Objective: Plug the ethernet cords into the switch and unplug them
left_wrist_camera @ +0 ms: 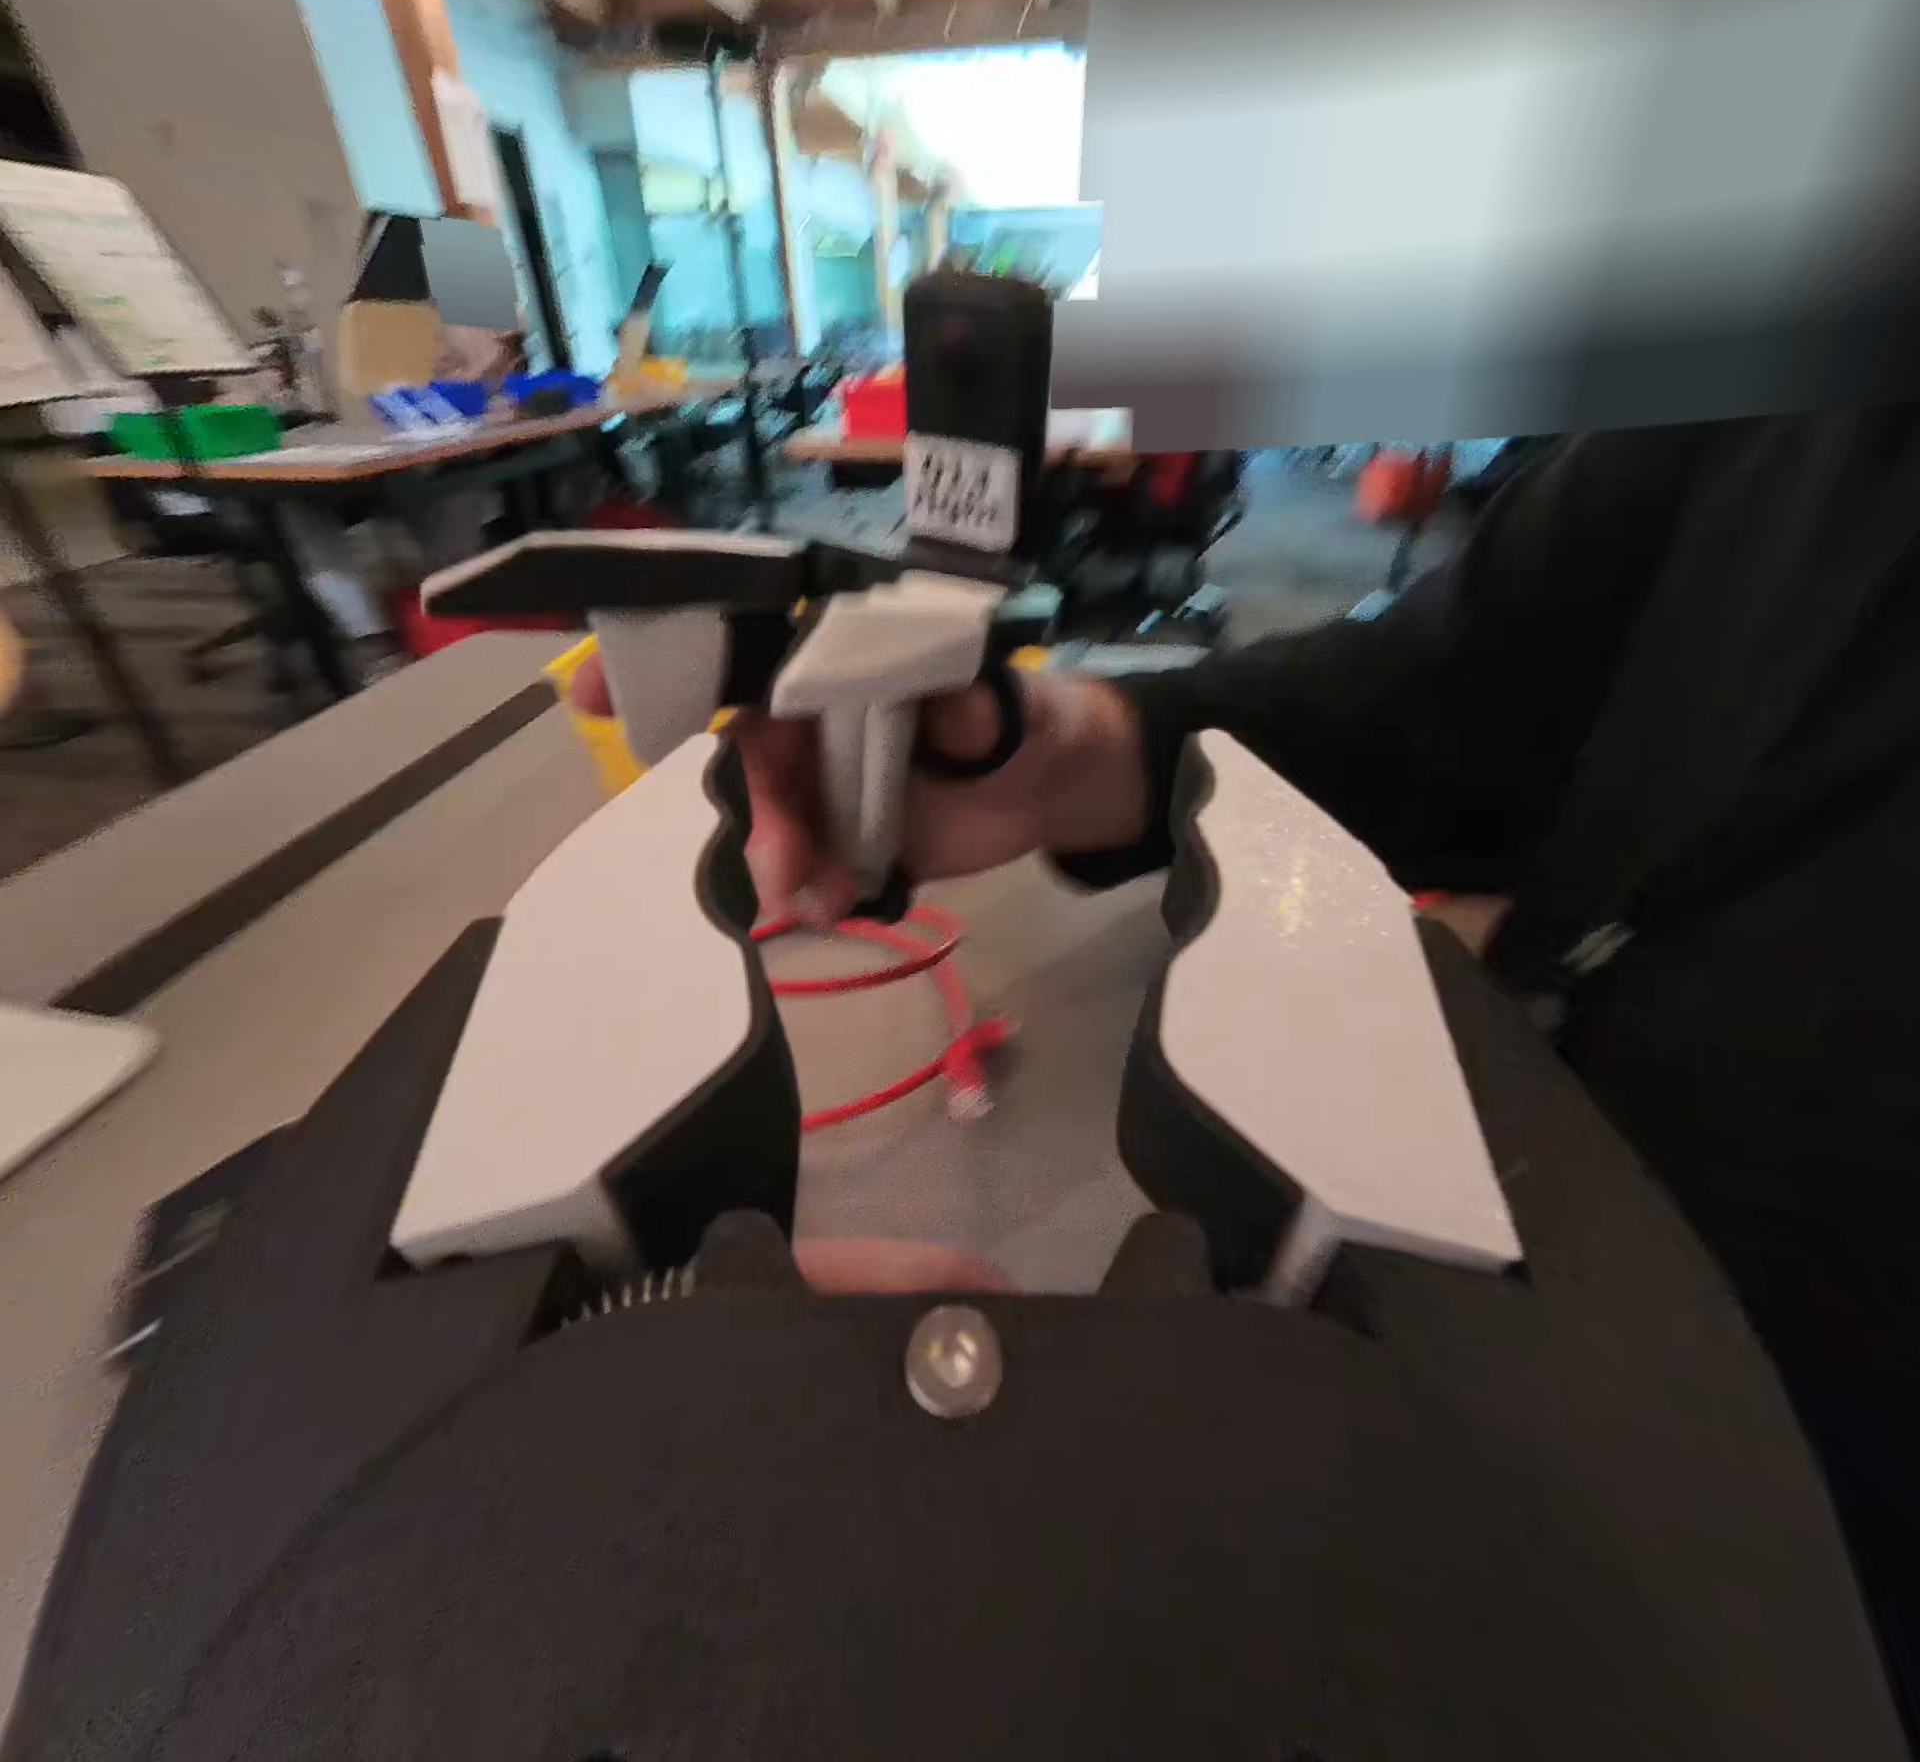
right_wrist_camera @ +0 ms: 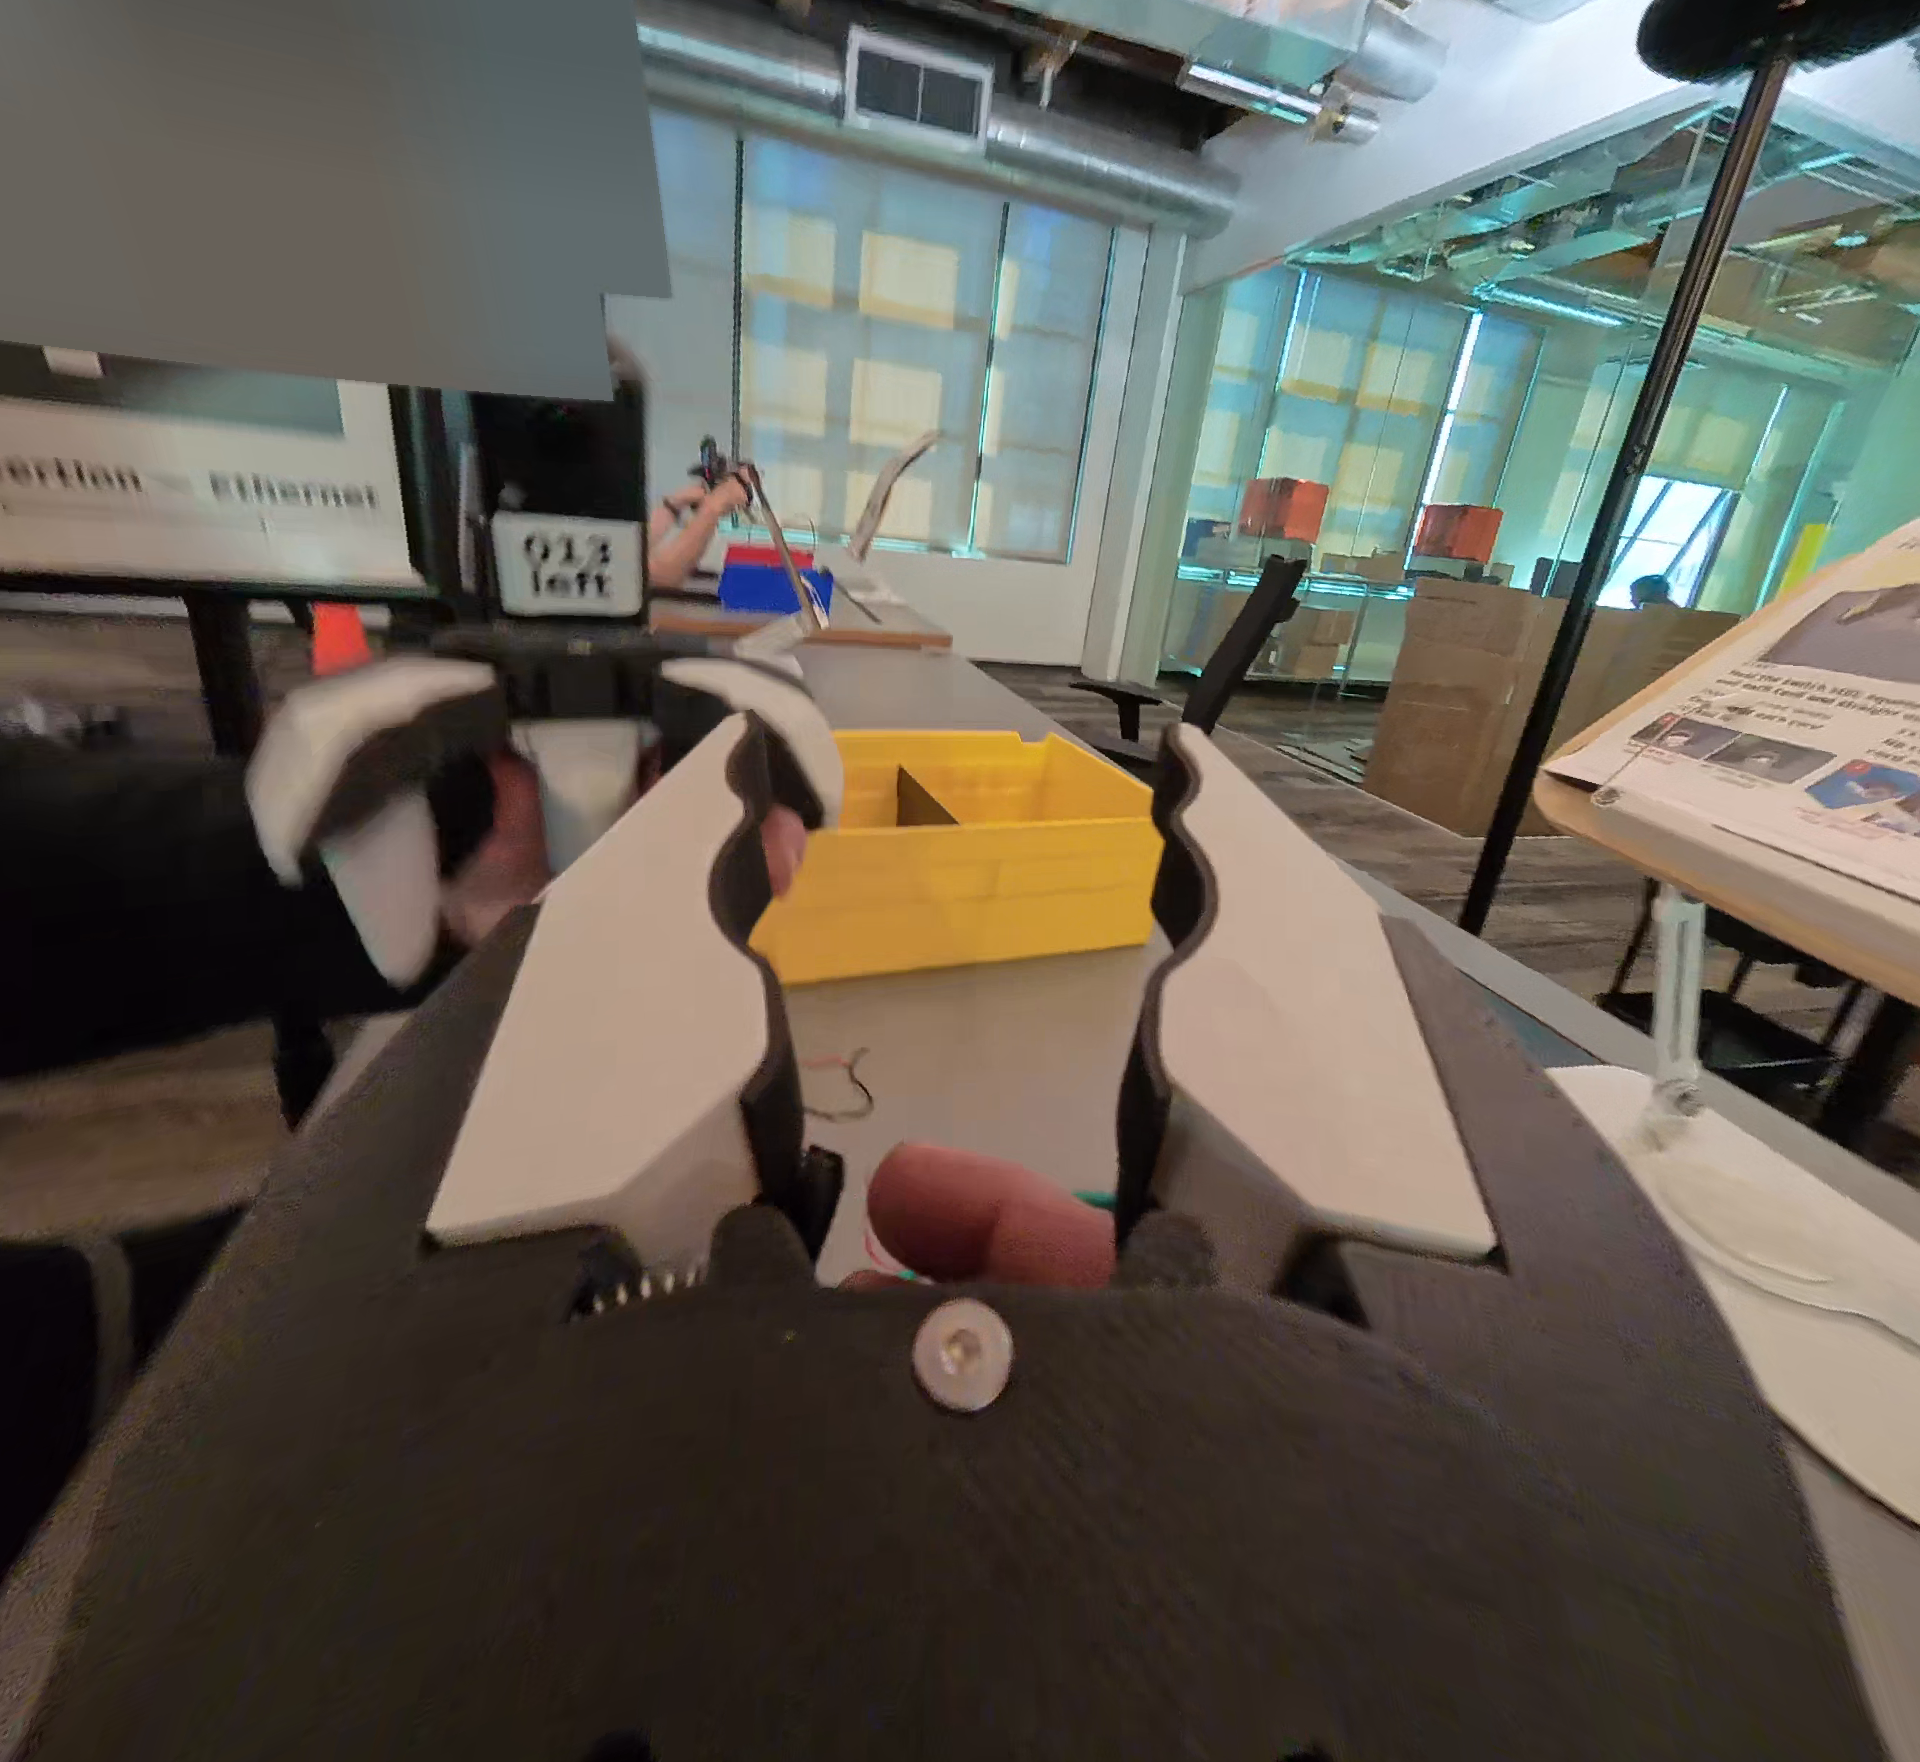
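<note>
Left wrist view, blurred: left gripper [left_wrist_camera: 951, 881] held wide, nothing between its fingers, raised over the grey table [left_wrist_camera: 260, 1068]. Only this view shows a red cord [left_wrist_camera: 883, 974], one counted, lying looped on the table at frame centre, plug end [left_wrist_camera: 971, 1068] free and pointing lower right. Right gripper [left_wrist_camera: 665, 663] sits beyond it at centre, side-on, held by a hand [left_wrist_camera: 1029, 777] in a dark sleeve; it blocks most of a yellow bin [left_wrist_camera: 597, 725], only a corner showing. Whether its jaws are apart cannot be told here. Right wrist view, sharp: right gripper [right_wrist_camera: 961, 839] wide, empty. Only here is the bin [right_wrist_camera: 966, 891] seen whole, one, at centre on the table [right_wrist_camera: 966, 1068], with a dark divider inside. Thin wire scrap [right_wrist_camera: 847, 1084] lies on the table between the fingers. Left gripper [right_wrist_camera: 540, 777] at left edge, blurred. Printed sheet on a tilted board [right_wrist_camera: 1766, 777] at right; black pole with round top [right_wrist_camera: 1642, 486] at upper right. No switch seen in either view.
</note>
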A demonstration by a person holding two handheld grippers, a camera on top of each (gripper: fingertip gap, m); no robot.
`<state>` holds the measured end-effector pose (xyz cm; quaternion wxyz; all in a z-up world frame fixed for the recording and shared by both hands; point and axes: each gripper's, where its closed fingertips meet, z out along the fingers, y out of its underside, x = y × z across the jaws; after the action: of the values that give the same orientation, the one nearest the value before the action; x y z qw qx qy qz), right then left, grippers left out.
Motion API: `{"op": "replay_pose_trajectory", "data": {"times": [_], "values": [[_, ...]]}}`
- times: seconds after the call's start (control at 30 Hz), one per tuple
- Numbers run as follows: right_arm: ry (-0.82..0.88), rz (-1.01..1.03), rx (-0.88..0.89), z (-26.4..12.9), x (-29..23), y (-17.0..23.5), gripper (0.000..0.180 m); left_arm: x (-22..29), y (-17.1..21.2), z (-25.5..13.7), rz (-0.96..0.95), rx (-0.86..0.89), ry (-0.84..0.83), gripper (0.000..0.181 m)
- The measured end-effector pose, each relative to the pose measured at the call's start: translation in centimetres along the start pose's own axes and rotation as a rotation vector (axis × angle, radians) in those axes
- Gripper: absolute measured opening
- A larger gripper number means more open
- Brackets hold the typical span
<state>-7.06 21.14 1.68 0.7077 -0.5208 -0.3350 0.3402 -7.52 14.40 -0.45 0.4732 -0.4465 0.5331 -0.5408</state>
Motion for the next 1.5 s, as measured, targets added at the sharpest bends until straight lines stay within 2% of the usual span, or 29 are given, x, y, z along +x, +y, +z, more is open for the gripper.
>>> {"op": "replay_pose_trajectory", "data": {"times": [0.07,0.17,0.37,0.6,0.73,0.87,0.93,1.03,1.13,1.3,1.37,1.5], "values": [[0.008,0.069,0.042,0.0,0.2,-0.8,0.076,-1.5,2.0,0.6,0.114,-0.14,-0.13,0.075],[0.0,0.145,0.082,-0.1,0.4,-1.3,0.086,-1.9,3.3,1.3,0.125,-0.207,-0.169,0.073],[-0.021,0.159,0.062,0.2,-0.2,-0.7,0.091,-4.3,4.6,1.9,-0.194,-0.228,-0.272,0.078],[0.028,0.204,0.044,0.0,1.1,0.2,0.086,-5.6,6.4,2.1,-0.506,-0.255,-0.329,0.101],[0.096,0.244,0.033,-0.3,2.6,0.9,0.083,-7.2,7.4,1.5,-0.554,-0.28,-0.441,0.113],[0.183,0.298,0.033,-0.9,4.6,1.7,0.084,-9.8,8.7,-0.5,-0.613,-0.293,-0.605,0.104],[0.227,0.296,0.019,-1.2,5.5,2.3,0.083,-10.8,9.7,-1.7,-0.603,-0.345,-0.676,0.108],[0.255,0.288,0.0,-1.5,6.1,3.0,0.083,-12.5,10.9,-4.0,-0.428,-0.494,-0.823,0.113],[0.273,0.271,-0.016,-1.7,6.4,3.7,0.083,-15.2,10.5,-7.8,0.005,-0.727,-1.05,0.122],[0.289,0.254,-0.04,-1.9,6.8,4.6,0.082,-16.9,7.5,-10.6,0.599,-1.002,-1.218,0.127],[0.293,0.256,-0.042,-1.9,6.9,4.8,0.082,-17.0,7.0,-10.6,0.738,-1.057,-1.237,0.125],[0.298,0.252,-0.044,-2.0,7.0,5.0,0.082,-16.9,8.2,-9.9,0.833,-1.15,-1.192,0.123]]}}
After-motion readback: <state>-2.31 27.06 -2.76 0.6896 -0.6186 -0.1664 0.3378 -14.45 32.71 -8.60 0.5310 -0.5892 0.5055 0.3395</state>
